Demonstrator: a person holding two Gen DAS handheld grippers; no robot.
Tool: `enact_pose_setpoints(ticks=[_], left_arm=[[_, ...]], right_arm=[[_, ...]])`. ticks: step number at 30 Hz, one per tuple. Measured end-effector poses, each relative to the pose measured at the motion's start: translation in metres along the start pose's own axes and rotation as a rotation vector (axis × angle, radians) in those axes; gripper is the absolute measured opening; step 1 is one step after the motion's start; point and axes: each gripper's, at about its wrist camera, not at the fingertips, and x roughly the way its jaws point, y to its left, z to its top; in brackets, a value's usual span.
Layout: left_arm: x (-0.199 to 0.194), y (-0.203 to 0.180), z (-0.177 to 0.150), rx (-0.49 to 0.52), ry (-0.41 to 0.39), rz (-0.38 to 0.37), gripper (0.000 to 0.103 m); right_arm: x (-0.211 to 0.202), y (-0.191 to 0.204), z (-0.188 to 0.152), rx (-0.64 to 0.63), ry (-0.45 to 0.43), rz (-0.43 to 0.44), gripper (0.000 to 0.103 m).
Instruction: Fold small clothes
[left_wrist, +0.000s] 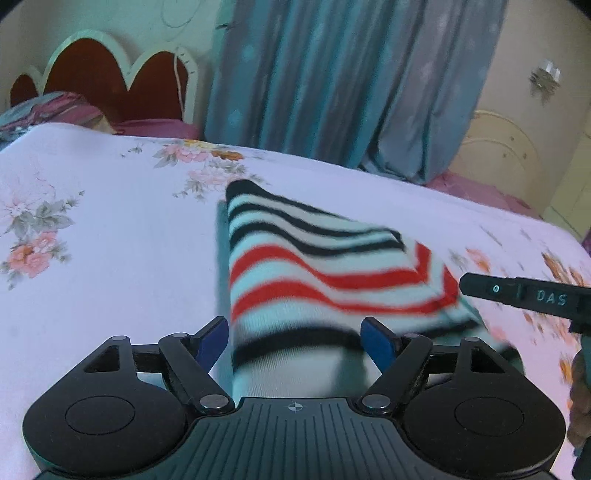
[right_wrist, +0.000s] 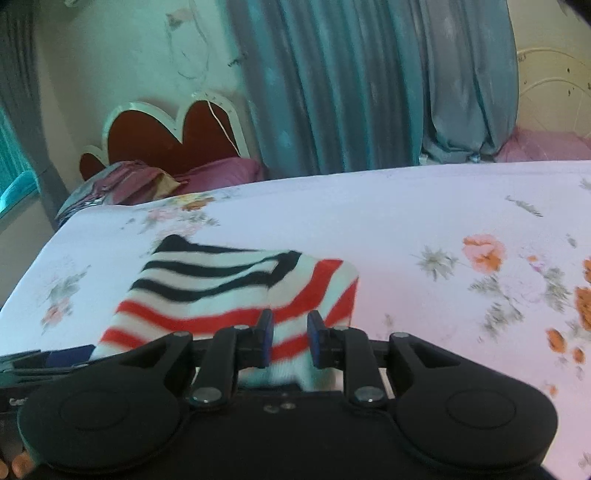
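Left wrist view: my left gripper (left_wrist: 293, 341) hangs over a striped garment (left_wrist: 314, 266) on a floral bedsheet (left_wrist: 110, 229), its blue-padded fingers (left_wrist: 378, 341) spread wide to either side of the cloth and closing on nothing. The garment, knitted in white with black bands farther out and red bands nearer me, lies straight ahead of this gripper and runs back beneath it; one flap is turned over the rest, so the stripes meet at an angle along a diagonal crease. The picture is blurred, and I cannot tell whether the pads touch the fabric. The black finger of my right gripper (left_wrist: 517, 293) reaches in from the right, its tip at the garment's red-striped right corner.

In the right wrist view, the right gripper (right_wrist: 290, 338) has its fingers (right_wrist: 266, 338) drawn close together with a fold of the red-and-white fabric (right_wrist: 236, 291) between them, pinching the garment's near edge. The rest of the cloth spreads ahead and to the left of this gripper, flat on the sheet (right_wrist: 424, 221). The other gripper's dark body (right_wrist: 44, 363) shows at the lower left, just beside the cloth.

Beyond the bed stand a scalloped red headboard (left_wrist: 110, 77) with a white rim, a purple pillow (left_wrist: 162, 127) below it, and long blue-grey curtains (left_wrist: 332, 74).
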Motion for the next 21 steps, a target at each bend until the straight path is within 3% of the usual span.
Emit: enact_pose_setpoints(ticks=[4, 7, 13, 18, 21], left_arm=[[-0.007, -0.005, -0.025, 0.040, 0.035, 0.022, 0.078], [-0.008, 0.000, -0.033, -0.018, 0.041, 0.017, 0.078], [-0.028, -0.001, -0.039, -0.008, 0.064, 0.013, 0.078], [-0.026, 0.008, -0.054, -0.054, 0.098, 0.019, 0.078], [-0.027, 0.006, -0.055, -0.054, 0.102, 0.026, 0.078]], right_arm=[[-0.028, 0.001, -0.026, -0.025, 0.014, -0.018, 0.018], [-0.026, -0.003, -0.045, -0.033, 0.040, -0.063, 0.018], [-0.049, -0.006, -0.042, 0.056, 0.020, -0.026, 0.018], [-0.044, -0.005, -0.073, 0.080, 0.122, -0.035, 0.017], [-0.043, -0.004, -0.085, 0.079, 0.118, -0.057, 0.018]])
